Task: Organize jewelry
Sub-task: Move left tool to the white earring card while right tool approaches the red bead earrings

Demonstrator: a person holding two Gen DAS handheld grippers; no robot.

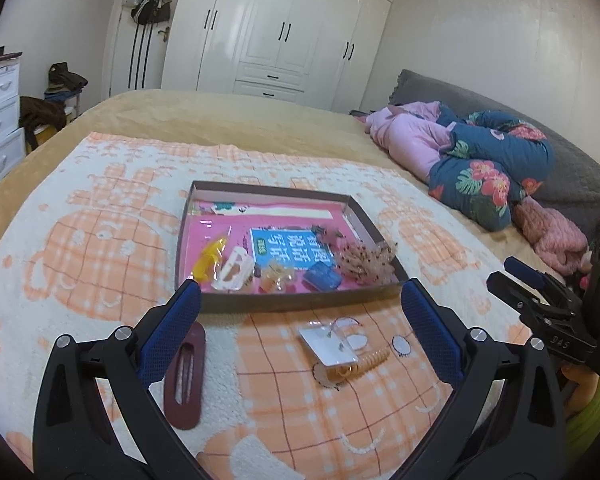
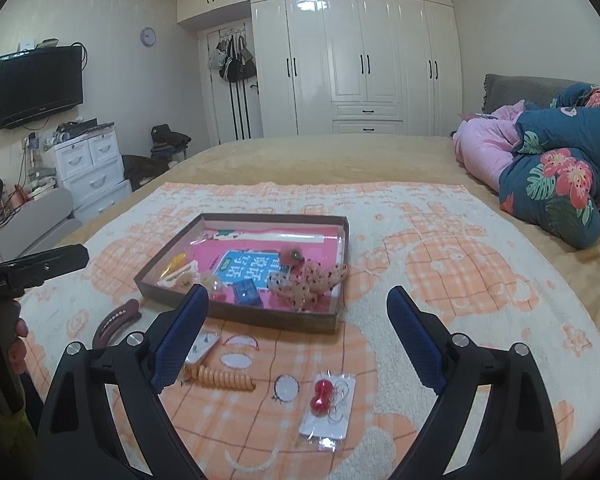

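A shallow brown box (image 1: 300, 304) (image 2: 236, 314) with a pink lining holds several hair clips and a beaded piece. My left gripper (image 1: 300, 292) is open over the towel in front of it. Below it lie a dark red hair clip (image 1: 185, 380) (image 2: 116, 322), a clear earring packet (image 1: 330, 346) (image 2: 202, 346) and an orange spiral hair tie (image 1: 360, 366) (image 2: 224, 378). My right gripper (image 2: 298, 300) is open with nothing between its fingers. A packet with red bead earrings (image 2: 328, 408) lies just below it.
An orange and white towel (image 1: 80, 240) (image 2: 440, 280) covers the bed. Rolled quilts (image 1: 492, 164) (image 2: 560, 176) lie at the right. White drawers (image 2: 88, 168) and a wall television (image 2: 40, 86) stand at the left, white wardrobes (image 2: 360, 64) behind. The right gripper's body (image 1: 556, 320) shows at the right edge of the left wrist view.
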